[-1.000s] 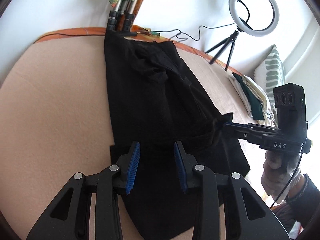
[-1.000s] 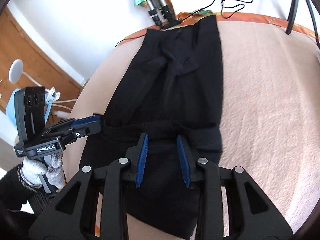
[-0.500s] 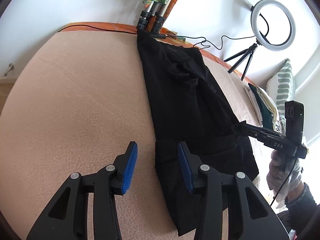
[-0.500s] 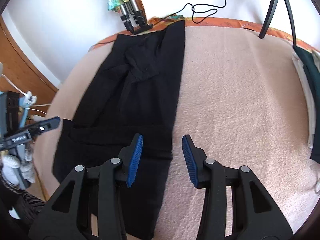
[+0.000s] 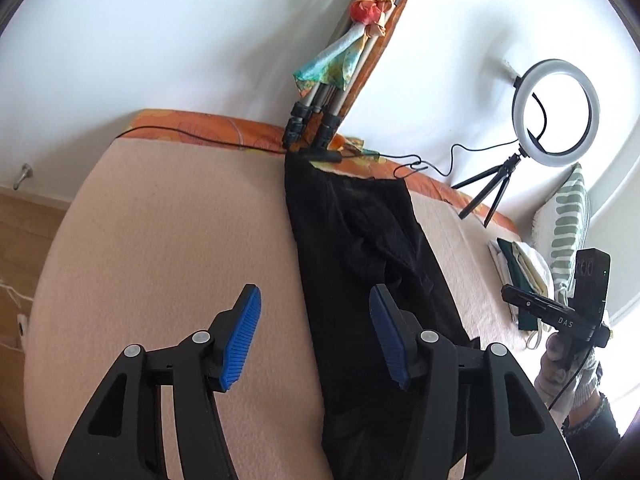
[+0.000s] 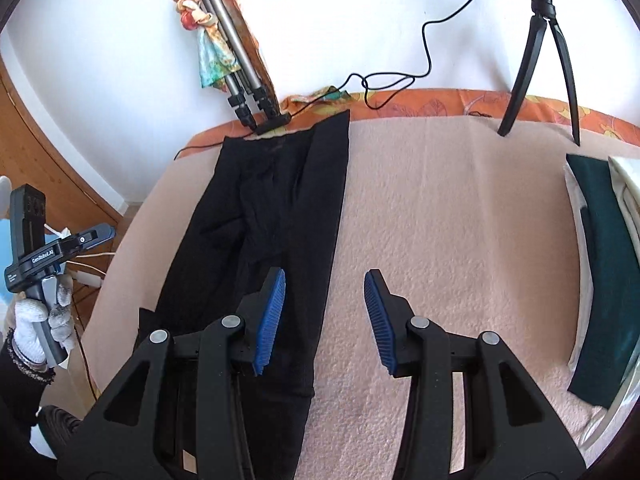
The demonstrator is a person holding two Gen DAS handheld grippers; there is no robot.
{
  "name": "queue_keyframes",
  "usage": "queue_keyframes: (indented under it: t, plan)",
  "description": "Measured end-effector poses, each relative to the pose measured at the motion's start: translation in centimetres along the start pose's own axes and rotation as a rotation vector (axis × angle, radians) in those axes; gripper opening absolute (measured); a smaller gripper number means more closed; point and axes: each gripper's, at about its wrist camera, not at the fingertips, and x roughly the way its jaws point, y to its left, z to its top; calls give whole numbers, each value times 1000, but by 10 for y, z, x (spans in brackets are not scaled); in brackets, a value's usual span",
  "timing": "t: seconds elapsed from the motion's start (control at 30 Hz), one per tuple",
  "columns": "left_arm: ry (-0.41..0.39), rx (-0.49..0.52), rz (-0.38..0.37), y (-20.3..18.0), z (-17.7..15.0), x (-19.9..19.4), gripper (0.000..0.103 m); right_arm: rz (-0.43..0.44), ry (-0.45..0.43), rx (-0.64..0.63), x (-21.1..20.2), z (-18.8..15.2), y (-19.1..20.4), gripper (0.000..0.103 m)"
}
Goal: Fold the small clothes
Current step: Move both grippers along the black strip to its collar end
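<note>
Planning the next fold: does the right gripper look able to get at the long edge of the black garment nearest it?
Probably yes. The right gripper has open, empty jaws above the black garment's long edge on the pink blanket, with nothing between.

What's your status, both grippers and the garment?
Left gripper opening, empty. Right gripper open, empty. Long black fabric garment flat on the peach blanket, released. Nothing obstructing.

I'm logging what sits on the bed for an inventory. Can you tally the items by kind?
Black garments laid out flat: 1
Piles of folded clothes: 1
Tripods: 2, the silver-legged one and the ring light's black one
Striped pillows: 1
Total: 5
</note>
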Motion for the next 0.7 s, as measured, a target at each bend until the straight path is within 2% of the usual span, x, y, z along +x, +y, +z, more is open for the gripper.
queue_keyframes:
  t: [0.2,0.4,0.7]
  plan:
    - [23,-66,-46,18,46,38,56,71,0,33,24,54,-13,44]
    - [66,-90,-75,39,65,84,56,138,17,59,68,98,-25,44]
    - [99,-129,-119,54,78,146,56,161,81,60,143,124,-36,44]
